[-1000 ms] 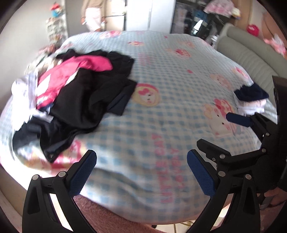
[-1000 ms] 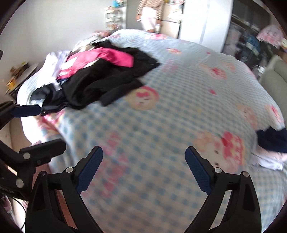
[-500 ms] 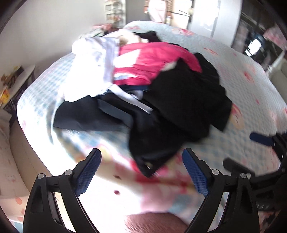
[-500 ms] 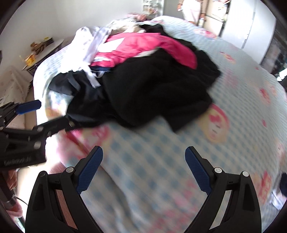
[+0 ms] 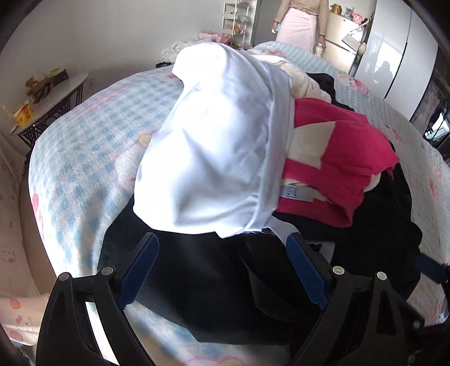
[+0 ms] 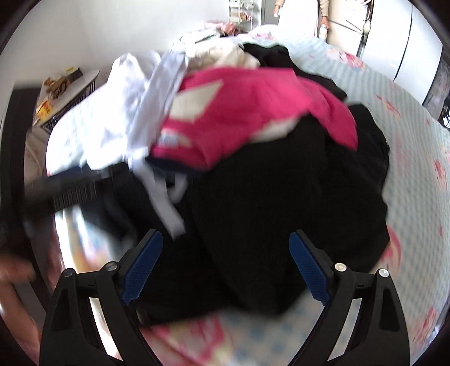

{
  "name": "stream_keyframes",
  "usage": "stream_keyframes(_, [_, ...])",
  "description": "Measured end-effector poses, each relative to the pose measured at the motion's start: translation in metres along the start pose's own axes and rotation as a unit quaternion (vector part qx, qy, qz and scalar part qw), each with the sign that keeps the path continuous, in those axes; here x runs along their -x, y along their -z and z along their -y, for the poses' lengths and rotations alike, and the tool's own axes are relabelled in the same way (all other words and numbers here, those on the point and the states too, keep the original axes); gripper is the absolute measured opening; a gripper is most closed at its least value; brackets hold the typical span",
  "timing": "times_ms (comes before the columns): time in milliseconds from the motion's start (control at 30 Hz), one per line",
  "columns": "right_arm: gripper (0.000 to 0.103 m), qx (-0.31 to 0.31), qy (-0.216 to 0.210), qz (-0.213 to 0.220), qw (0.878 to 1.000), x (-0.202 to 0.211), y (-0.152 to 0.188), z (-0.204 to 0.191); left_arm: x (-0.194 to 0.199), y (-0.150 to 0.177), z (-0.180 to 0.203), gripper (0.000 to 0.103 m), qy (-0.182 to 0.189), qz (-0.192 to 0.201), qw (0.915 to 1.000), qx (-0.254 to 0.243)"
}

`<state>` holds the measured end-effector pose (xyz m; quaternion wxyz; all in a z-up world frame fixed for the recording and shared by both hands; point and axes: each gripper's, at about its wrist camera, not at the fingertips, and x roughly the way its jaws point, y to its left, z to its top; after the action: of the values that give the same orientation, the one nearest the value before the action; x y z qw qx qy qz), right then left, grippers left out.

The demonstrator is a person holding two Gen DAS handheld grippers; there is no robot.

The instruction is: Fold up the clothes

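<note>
Your left gripper (image 5: 222, 270) gapes wide, empty, over dark navy fabric (image 5: 202, 281), white silky garment (image 5: 219, 146) just ahead. Your right gripper (image 6: 225, 267): wide open, empty, above crumpled black clothing (image 6: 281, 211).

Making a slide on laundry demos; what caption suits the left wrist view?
Open left gripper over a dark garment, beside white garment and pink top on the checked bedspread.

One white garment (image 5: 219, 146) and one pink garment (image 5: 337, 157) are lying ahead of the left gripper. One person (image 5: 299, 21) is standing beyond.
</note>
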<state>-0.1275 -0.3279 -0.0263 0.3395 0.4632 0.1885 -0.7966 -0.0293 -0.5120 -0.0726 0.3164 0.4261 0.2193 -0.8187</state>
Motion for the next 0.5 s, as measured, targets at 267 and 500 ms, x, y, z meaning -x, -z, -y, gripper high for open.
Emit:
stream_keyframes(267, [0.075,0.013,-0.046,-0.005,0.999,-0.052,-0.064,-0.046,-0.035,-0.032,-0.042,0.095,-0.006,0.001,0.9995,0.032])
stream_keyframes(500, [0.072,-0.002,-0.078,-0.035,0.996,-0.090,-0.080,-0.055,-0.066,-0.042,-0.052,0.055,0.112,0.000,0.9929,0.040])
